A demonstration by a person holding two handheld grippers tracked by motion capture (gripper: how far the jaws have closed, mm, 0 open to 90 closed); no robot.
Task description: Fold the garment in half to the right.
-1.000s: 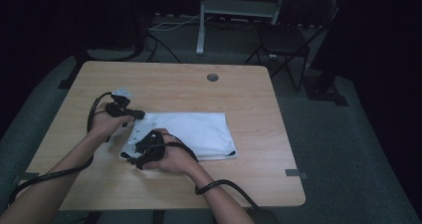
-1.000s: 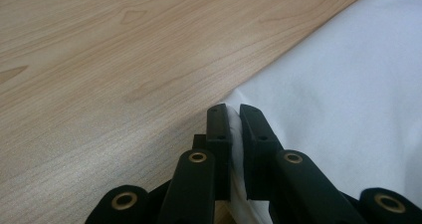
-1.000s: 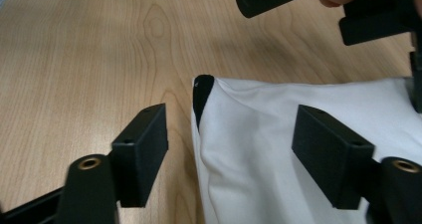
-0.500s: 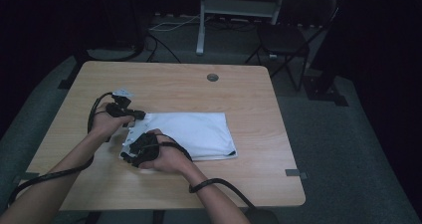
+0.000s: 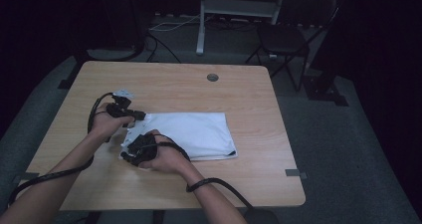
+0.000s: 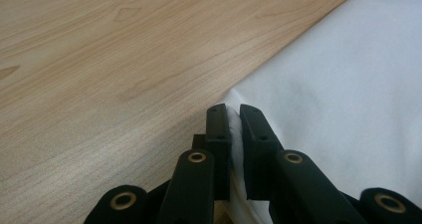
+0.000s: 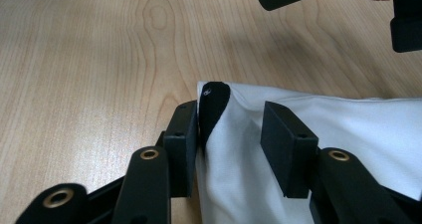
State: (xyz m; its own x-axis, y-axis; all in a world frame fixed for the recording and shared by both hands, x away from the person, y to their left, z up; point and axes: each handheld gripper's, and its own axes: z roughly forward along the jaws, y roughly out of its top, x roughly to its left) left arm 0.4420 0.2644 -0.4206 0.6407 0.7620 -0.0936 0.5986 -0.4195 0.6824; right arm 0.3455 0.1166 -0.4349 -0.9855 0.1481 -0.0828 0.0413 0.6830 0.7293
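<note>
Left hand (image 5: 105, 125): I see it low over the left half of the tabletop (image 5: 259, 109), forearm coming in from the near left corner, knuckles up, cable looped behind the wrist.
Left gripper (image 6: 234, 122): I have its jaws all but closed, pinching the far left corner of the white cloth (image 5: 191, 134); a thin fold of fabric sits between the pads.
Right hand (image 5: 166, 159): I hold it just nearer than the left one, forearm running in from the near edge, wrist bent so the gripper points left along the cloth's near left corner.
Right gripper (image 7: 229, 134): its jaws have just been closing and stand partly apart; the cloth corner lies between them. One pad sits against the fabric's edge, the other has a gap, so I count no grip here.
Cloth: folded flat as a rectangle, left of the tabletop's centre, its long sides roughly parallel to the near edge; a small dark patch (image 7: 213, 107) shows at the corner by my right gripper.
Hands to each other: near, one cloth corner each.
Open room: bare wood lies wide on the right half and along the far edge, apart from a round grommet (image 5: 212, 77) near the far edge; a narrower bare strip runs along the left edge.
Beyond the tabletop: a dark chair (image 5: 283, 40) stands past the far right corner.
</note>
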